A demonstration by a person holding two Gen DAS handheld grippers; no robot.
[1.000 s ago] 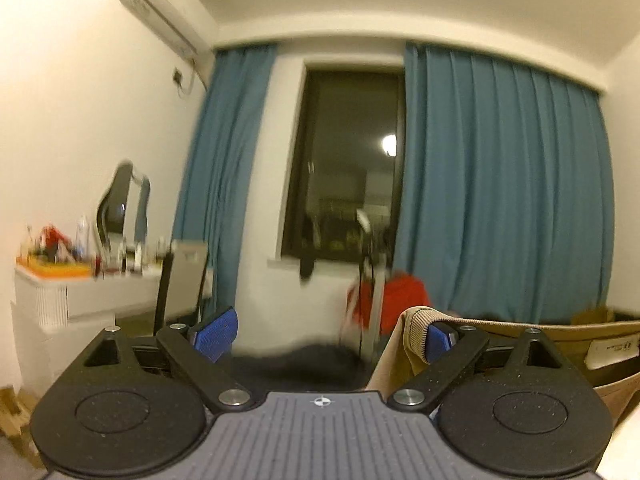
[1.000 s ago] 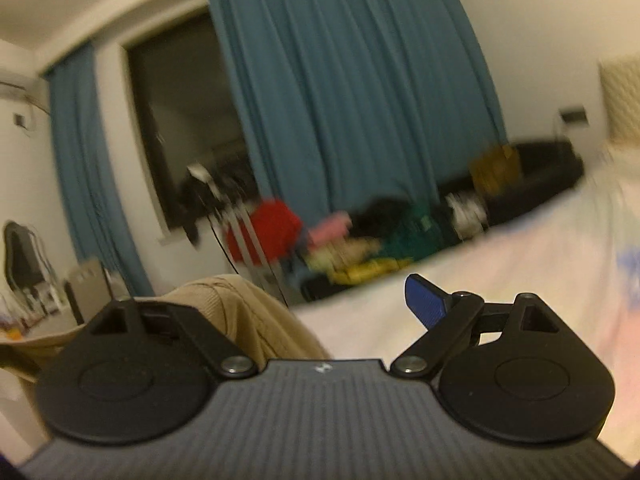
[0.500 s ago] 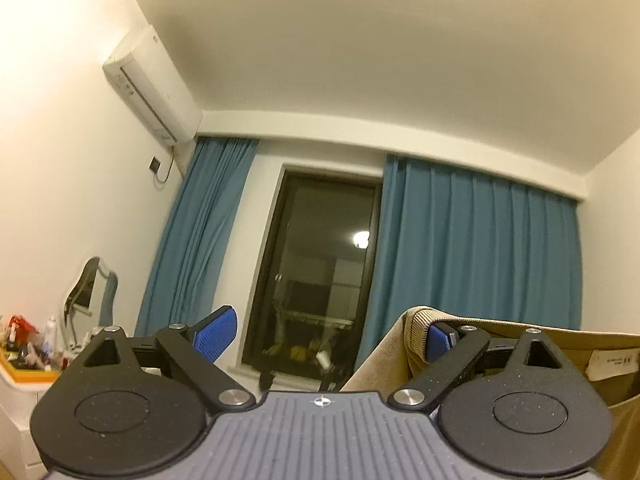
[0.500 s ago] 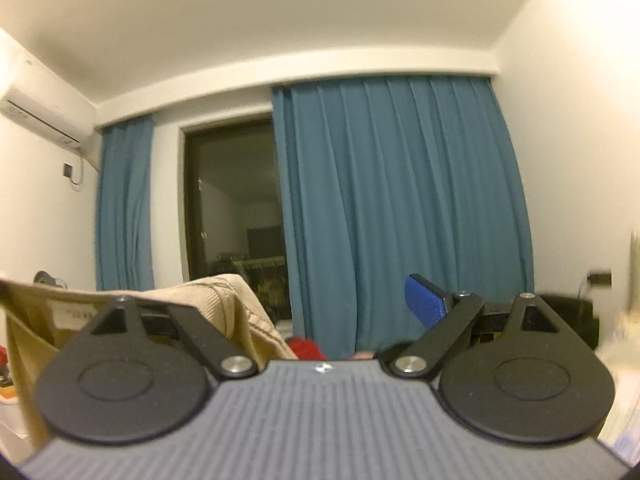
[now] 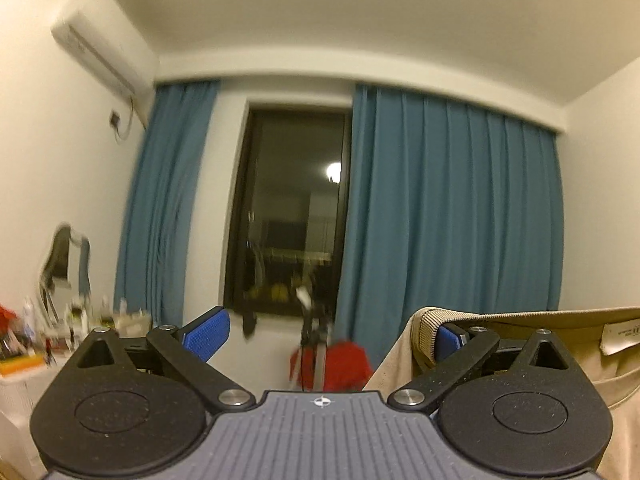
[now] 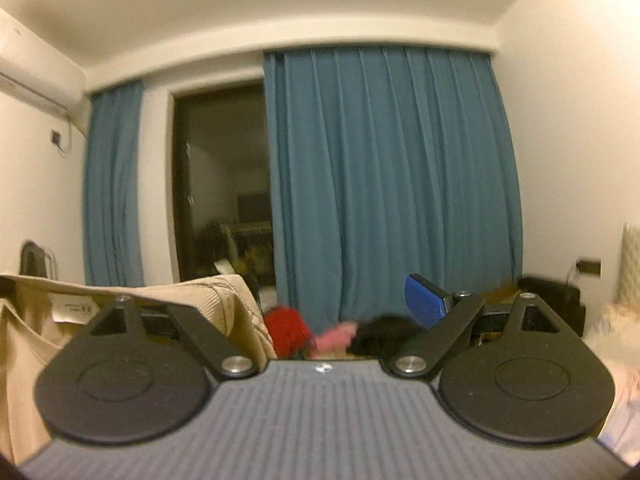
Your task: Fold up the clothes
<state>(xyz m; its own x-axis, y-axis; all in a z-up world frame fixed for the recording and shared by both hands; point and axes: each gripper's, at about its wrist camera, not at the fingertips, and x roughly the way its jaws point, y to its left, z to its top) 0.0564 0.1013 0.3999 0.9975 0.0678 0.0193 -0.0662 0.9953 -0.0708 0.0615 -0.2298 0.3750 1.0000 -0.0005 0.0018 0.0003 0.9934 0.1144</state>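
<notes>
Facing pleated teal curtains (image 5: 452, 208) flanking a dark window (image 5: 288, 208), red clothing (image 5: 348, 364) heaped below. Hooking the beige ribbed-hem garment (image 5: 520, 320) over one blue pad, left gripper (image 5: 328, 336) jaws just opening wider, pinching nothing between. Spreading the right gripper (image 6: 324, 304) wide too, draping the same knit over its left finger.

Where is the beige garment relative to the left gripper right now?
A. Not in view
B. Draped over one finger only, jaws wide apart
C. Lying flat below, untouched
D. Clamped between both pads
B: in the left wrist view the beige garment hangs over one finger of the left gripper; the other blue pad stands bare.
</notes>
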